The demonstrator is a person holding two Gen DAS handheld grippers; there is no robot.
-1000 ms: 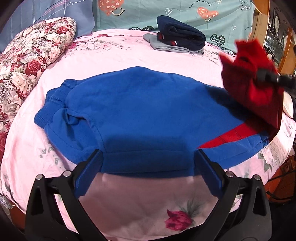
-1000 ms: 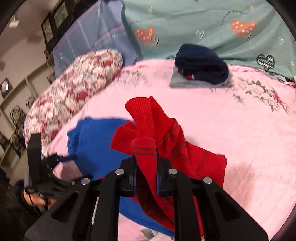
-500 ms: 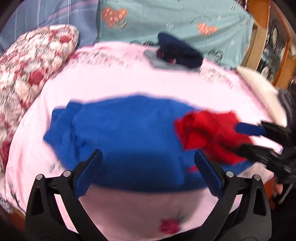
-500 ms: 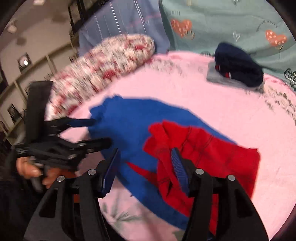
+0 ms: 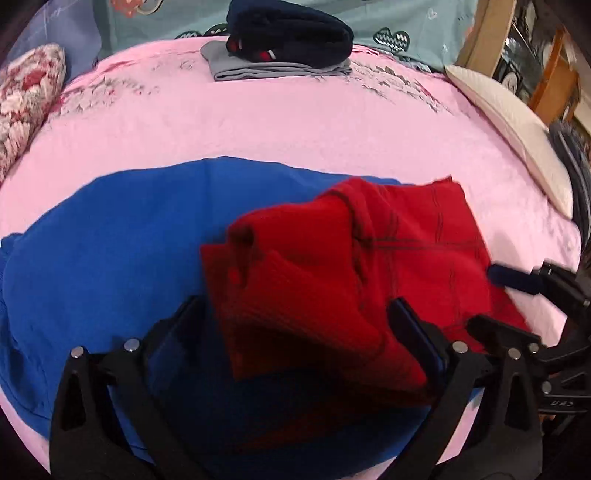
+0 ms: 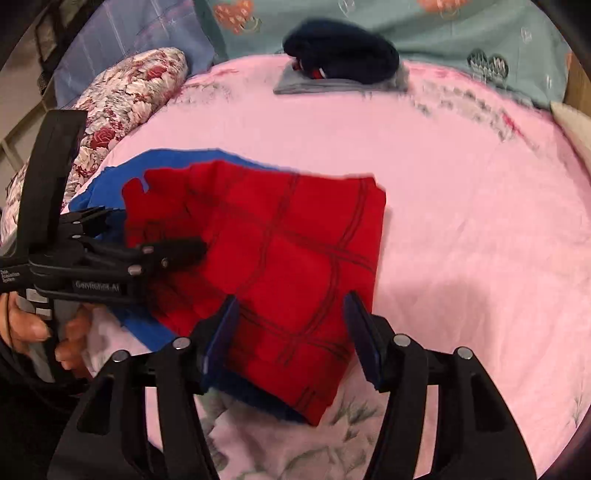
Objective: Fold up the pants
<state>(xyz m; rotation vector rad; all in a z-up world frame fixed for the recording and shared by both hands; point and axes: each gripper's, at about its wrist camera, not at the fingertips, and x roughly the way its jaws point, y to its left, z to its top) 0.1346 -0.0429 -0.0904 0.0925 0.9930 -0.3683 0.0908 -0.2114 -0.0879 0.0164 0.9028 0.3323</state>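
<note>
1. Pants (image 5: 110,280) spread across lower centre of left view; blue body flat on pink sheet (image 5: 295,125), red leg end (image 5: 406,251) doubled back over blue, filling centre right; in right view red panel (image 6: 295,251) fills centre, blue showing only at upper left and along lower edge.
2. Probably laid so as a first lengthwise fold: red half brought over blue to shorten the garment; cuff at left of red part bunched and rumpled, not yet flat.
3. Left gripper (image 5: 295,332) at bottom centre, jaws wide apart, straddling the rumpled red cuff, nothing pinched; probably poised to smooth or re-grip that edge.
4. Right gripper (image 6: 291,332) at bottom centre of its view, jaws likewise well apart, red cloth lying between them but not clamped; seen also at right edge of left view, just beside red edge.
5. Around: folded pile (image 5: 284,48) of dark and grey clothes at top centre, well apart from pants; floral pillow (image 6: 125,96) at upper left; white pillow (image 5: 517,125) at upper right; teal sheet (image 6: 443,26) with hearts across top.
6. In the way: only the bunched cuff and each gripper crowding the other over the same red patch; open sheet beyond pants at upper centre.
</note>
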